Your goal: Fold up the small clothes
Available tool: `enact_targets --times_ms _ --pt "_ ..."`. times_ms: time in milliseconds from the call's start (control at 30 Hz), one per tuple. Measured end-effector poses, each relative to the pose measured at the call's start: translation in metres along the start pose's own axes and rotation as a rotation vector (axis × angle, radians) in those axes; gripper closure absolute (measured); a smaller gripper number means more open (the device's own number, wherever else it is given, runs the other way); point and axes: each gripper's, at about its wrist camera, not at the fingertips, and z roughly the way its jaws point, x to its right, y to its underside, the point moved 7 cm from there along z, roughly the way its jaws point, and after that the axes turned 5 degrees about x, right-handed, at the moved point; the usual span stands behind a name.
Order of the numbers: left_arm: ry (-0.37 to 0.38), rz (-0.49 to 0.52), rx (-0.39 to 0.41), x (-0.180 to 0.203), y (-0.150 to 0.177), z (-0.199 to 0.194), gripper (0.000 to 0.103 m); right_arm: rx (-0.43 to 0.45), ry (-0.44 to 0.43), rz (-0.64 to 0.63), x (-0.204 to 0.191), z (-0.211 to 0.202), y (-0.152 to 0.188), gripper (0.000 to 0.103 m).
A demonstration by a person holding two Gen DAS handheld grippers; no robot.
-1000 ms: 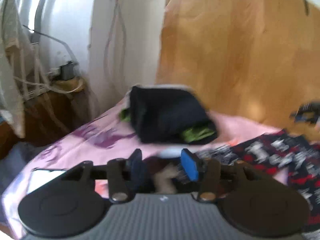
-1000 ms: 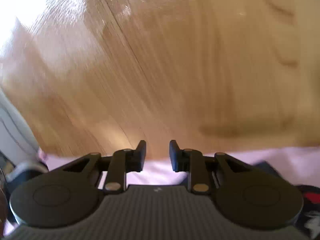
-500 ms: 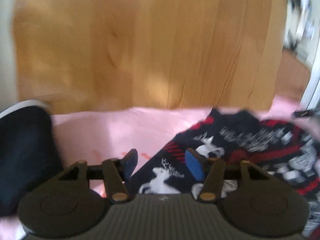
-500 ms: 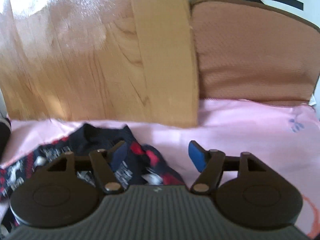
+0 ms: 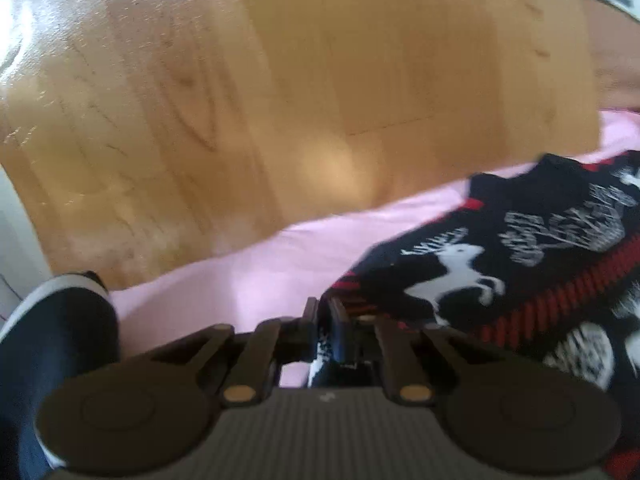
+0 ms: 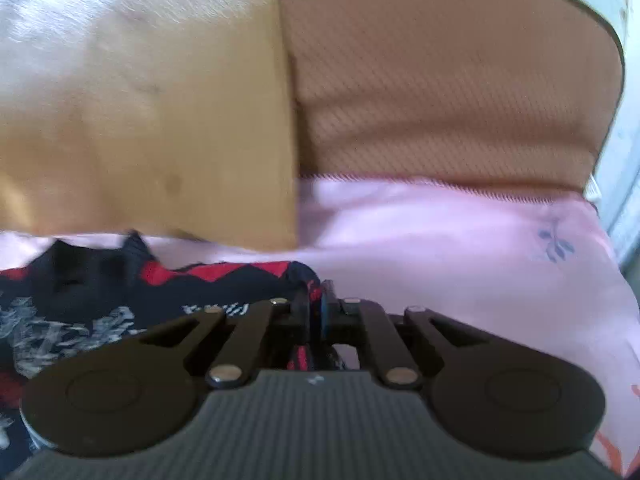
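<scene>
Your left gripper (image 5: 323, 312) is pressed together on the left edge of the reindeer-print garment (image 5: 520, 264), which spreads rightward from it across the pink sheet (image 5: 248, 264), below the wooden headboard (image 5: 280, 80). Your right gripper (image 6: 316, 300) pinches the garment's opposite, right-hand edge, so its long axis runs between your two tools, each equally close to its own end. Half a second ago both sets of fingers stood spread above the cloth; now both have closed. A dark folded piece (image 5: 52, 340) lies at far left.
</scene>
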Motion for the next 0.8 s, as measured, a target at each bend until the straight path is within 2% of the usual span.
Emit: enact_targets --times_ms 67,133,167,200,300,367,400,467,567,667,800 --pt "-0.029 0.004 -0.031 0.001 0.002 0.015 0.095 0.033 0.035 -0.052 -0.01 -0.003 0.0 0.088" --pt "-0.045 0.013 -0.078 0.002 0.01 0.025 0.089 0.057 0.007 -0.063 -0.018 -0.013 -0.003 0.076" --pt "-0.06 0.024 -0.063 0.003 0.01 0.022 0.085 0.081 -0.002 -0.054 -0.018 -0.021 -0.005 0.061" --pt "-0.063 0.023 -0.052 0.004 0.009 0.018 0.084 0.106 -0.006 -0.041 -0.016 -0.031 -0.008 0.053" --pt "-0.058 -0.024 -0.007 -0.001 0.003 -0.005 0.074 0.156 -0.036 -0.001 -0.004 -0.063 -0.015 0.052" --pt "-0.089 -0.071 0.047 -0.012 -0.004 -0.028 0.072 0.188 -0.039 0.034 0.011 -0.09 -0.013 0.052" --pt "-0.077 -0.105 0.068 -0.016 -0.007 -0.038 0.072 0.2 -0.036 0.058 0.02 -0.104 -0.01 0.052" --pt "-0.009 -0.19 0.104 -0.014 -0.011 -0.061 0.072 0.215 -0.033 0.118 0.04 -0.13 0.002 0.052" --pt "0.145 -0.264 0.123 0.008 -0.014 -0.081 0.068 0.226 -0.023 0.193 0.064 -0.169 0.031 0.051" --pt "0.257 -0.269 0.119 0.049 -0.008 -0.092 0.066 0.209 -0.02 0.209 0.071 -0.2 0.065 0.051" --pt "0.347 -0.228 0.077 0.102 0.012 -0.088 0.066 0.196 0.018 0.129 0.061 -0.23 0.103 0.049"
